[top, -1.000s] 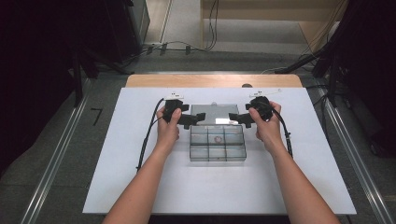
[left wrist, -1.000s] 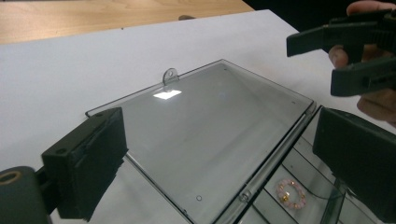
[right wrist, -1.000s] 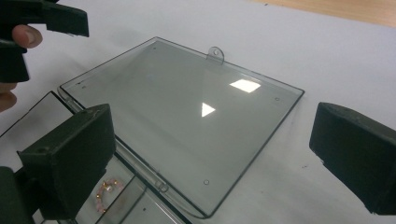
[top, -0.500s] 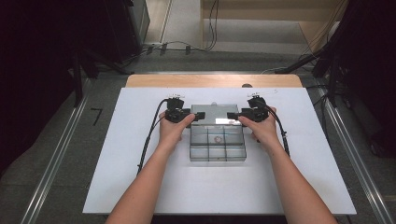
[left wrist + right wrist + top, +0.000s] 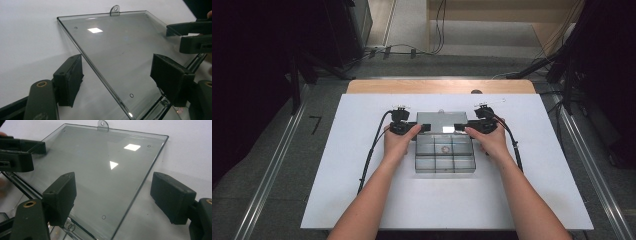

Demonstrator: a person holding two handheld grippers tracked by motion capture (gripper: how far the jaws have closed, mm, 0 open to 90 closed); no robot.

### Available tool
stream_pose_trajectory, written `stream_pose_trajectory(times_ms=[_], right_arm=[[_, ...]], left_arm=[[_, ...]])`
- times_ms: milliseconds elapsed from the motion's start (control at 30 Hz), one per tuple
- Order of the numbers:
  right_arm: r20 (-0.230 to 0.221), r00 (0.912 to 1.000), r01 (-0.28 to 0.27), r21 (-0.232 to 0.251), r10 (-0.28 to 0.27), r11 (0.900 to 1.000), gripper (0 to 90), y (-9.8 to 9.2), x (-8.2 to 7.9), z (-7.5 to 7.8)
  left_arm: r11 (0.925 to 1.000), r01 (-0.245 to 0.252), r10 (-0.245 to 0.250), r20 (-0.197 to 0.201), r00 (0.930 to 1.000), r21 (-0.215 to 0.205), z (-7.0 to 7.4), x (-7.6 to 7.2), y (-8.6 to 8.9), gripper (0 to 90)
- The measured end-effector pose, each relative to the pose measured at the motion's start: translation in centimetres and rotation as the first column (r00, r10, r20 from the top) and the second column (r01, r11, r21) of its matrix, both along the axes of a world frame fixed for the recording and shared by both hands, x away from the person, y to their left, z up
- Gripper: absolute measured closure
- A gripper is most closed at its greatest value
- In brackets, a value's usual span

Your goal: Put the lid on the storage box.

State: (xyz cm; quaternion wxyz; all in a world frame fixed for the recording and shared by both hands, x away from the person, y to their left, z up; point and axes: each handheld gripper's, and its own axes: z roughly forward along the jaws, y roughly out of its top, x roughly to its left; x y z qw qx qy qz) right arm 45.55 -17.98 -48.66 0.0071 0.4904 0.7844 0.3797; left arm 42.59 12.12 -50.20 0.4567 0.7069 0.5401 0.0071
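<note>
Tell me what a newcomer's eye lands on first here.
The clear compartment box at the middle of the white table, its lid swung open and lying flat behind it. The left gripper and right gripper straddle opposite side edges of the lid; their jaws have just been closing, pads not yet pressing.

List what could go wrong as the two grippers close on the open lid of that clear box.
1. The left gripper and right gripper each straddle a side edge of the open lid; their jaws have just been closing, but the pads do not press yet. On smooth, glossy plastic they could slip.
2. If one side grips first, the thin lid may twist at its hinge.
3. The compartment box sits loose on the white board; pulling the lid could drag or tip it.
</note>
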Motion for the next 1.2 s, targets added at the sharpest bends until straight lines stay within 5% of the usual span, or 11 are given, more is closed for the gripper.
stream_pose_trajectory(times_ms=[433,667,833,1200], right_arm=[[-0.085,0.9964,0.009,0.065,-0.004,0.998,24.4,0.2,0.0,-0.2],[-0.014,0.9999,-0.005,0.053,0.005,0.999,39.1,-0.3,-0.4,0.7],[0.044,0.999,-0.006,0.087,0.002,0.996,51.9,-1.3,-0.8,1.2],[0.162,0.9868,-0.03,0.12,0.01,0.992,69.8,-2.4,-2.2,2.1]], left_arm=[[0.9992,-0.014,0.012,-0.035,0.9993,-0.038,0.1,-0.2,-0.1,34.0],[0.9988,0.0,0.0,0.003,1.0,-0.049,0.7,-0.4,0.0,44.5],[0.9974,-0.005,0.007,0.037,0.9993,-0.071,1.3,-0.6,0.5,54.5],[0.9944,0.031,-0.018,0.132,0.9911,-0.101,1.9,-1.6,1.3,67.4]])
